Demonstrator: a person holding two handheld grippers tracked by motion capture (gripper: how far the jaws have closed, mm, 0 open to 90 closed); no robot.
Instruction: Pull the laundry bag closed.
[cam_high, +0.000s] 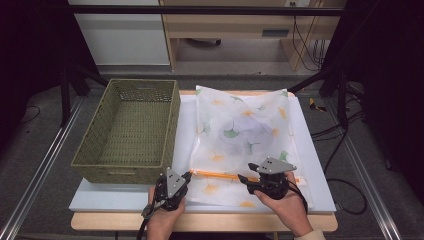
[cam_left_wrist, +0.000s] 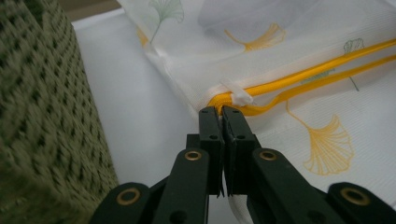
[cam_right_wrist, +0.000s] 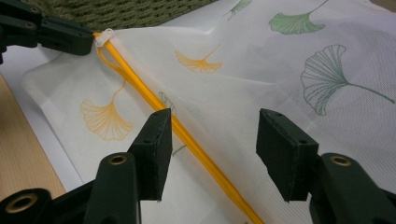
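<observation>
Near edge of the desk (cam_high: 100, 200): two hands were seen coming in from below, each carrying a gripper, with the white mesh bag (cam_high: 240, 130) lying just beyond them.
Left gripper (cam_high: 187, 176): its jaws were shut tight at the left end of the bag's yellow zipper (cam_high: 220, 175), with the tips at the small white pull tab (cam_left_wrist: 240, 98); whether the tab itself was pinched could not be told.
Right gripper (cam_high: 243, 178): its jaws were held open, straddling the zipper line farther along, with fabric between the pads but nothing pressed.
Bag's place: it was spread flat on the white board (cam_high: 310, 150) that covered the desk, just right of the basket (cam_high: 127, 127), its zipper edge nearest the person.
Bag's look: thin, translucent white mesh was printed with orange and green ginkgo leaves; a pale bundle showed dimly through the middle.
Risk at the tab: if only mesh was caught, a pull would likely bunch the cloth and leave the slider where it was.
Risk at the right side: with the open jaws pressing nothing, the whole bag could be dragged along the board rather than unzipped.
Far side: the woven green basket stood empty, touching or nearly touching the bag's left edge.
</observation>
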